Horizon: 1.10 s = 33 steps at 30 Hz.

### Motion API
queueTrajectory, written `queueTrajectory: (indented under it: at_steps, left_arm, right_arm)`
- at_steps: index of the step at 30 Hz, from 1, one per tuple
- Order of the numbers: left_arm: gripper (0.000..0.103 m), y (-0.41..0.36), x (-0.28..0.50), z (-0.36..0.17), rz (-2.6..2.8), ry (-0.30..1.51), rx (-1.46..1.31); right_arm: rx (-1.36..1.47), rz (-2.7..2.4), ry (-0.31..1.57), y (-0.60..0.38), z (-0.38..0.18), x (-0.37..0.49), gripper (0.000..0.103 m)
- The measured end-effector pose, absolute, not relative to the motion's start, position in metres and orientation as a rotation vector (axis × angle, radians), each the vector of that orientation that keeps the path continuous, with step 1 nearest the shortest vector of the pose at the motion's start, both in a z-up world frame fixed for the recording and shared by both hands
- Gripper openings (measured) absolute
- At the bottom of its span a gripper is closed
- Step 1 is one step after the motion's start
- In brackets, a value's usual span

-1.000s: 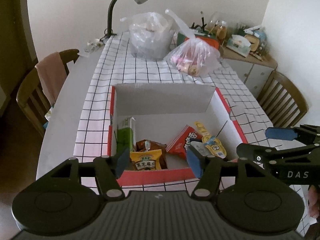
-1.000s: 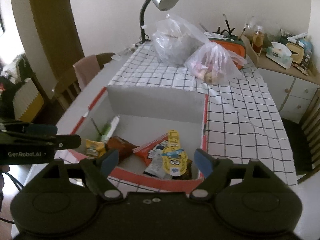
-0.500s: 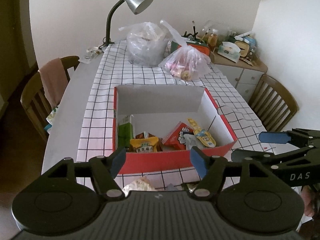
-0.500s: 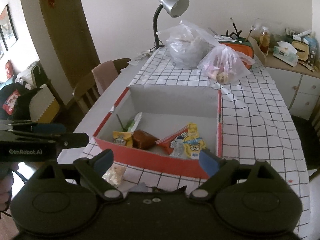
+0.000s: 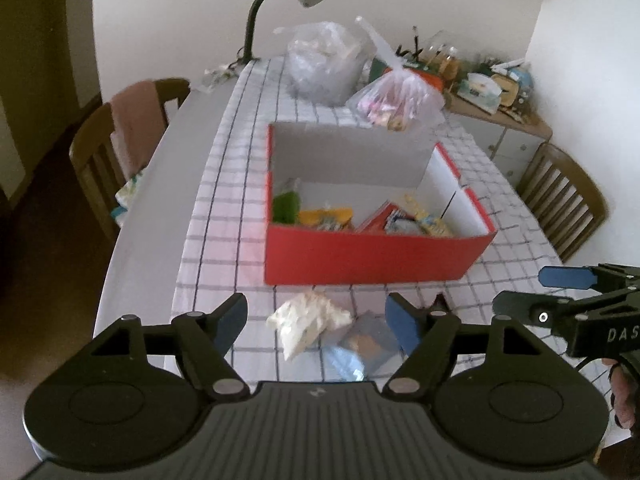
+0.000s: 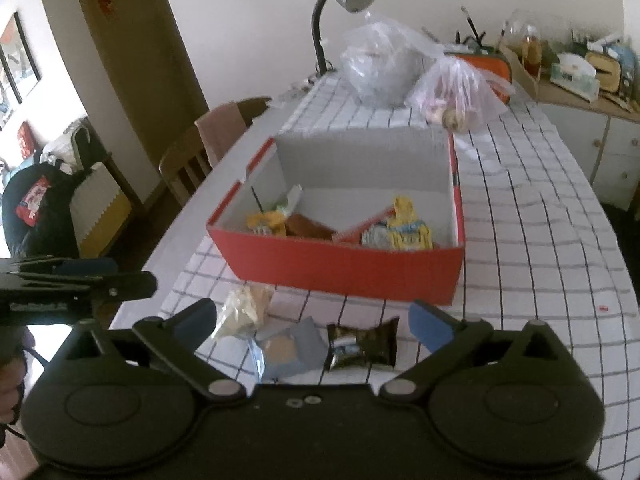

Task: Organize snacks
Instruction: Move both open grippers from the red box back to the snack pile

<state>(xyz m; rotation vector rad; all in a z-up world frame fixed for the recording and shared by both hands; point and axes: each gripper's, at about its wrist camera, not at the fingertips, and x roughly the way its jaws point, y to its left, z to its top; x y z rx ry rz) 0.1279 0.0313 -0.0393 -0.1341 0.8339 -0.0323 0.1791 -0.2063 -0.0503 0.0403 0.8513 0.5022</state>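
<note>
- The left gripper (image 5: 316, 322) is held above the checked-cloth tabletop (image 5: 224, 216), its blue-tipped fingers (image 5: 402, 322) spread wide and empty.
- The right gripper (image 6: 314, 322) is likewise held with fingers spread, nothing between them.
- An open red cardboard box (image 6: 340, 268) with several snack packets inside is seen beyond both.
- A pale crumpled snack bag (image 5: 306, 322), a blue-grey packet (image 6: 286, 350) and a dark wrapped snack (image 6: 362, 346) lie just in front of the box.

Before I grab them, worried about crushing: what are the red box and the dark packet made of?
Red box: apparently matte cardboard, with thin flat walls, grey inside. Dark packet: seemingly glossy plastic film, with highlights and crimped ends, so probably soft.
</note>
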Motion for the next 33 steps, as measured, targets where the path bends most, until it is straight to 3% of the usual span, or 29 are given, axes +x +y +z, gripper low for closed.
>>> queueTrajectory:
  at_steps: [33]
  left_arm:
    - [0.077, 0.079, 0.107, -0.153, 0.110, 1.097, -0.211]
  right_arm:
    - [0.003, 0.315, 1.063, -0.201, -0.165, 0.224, 0.100]
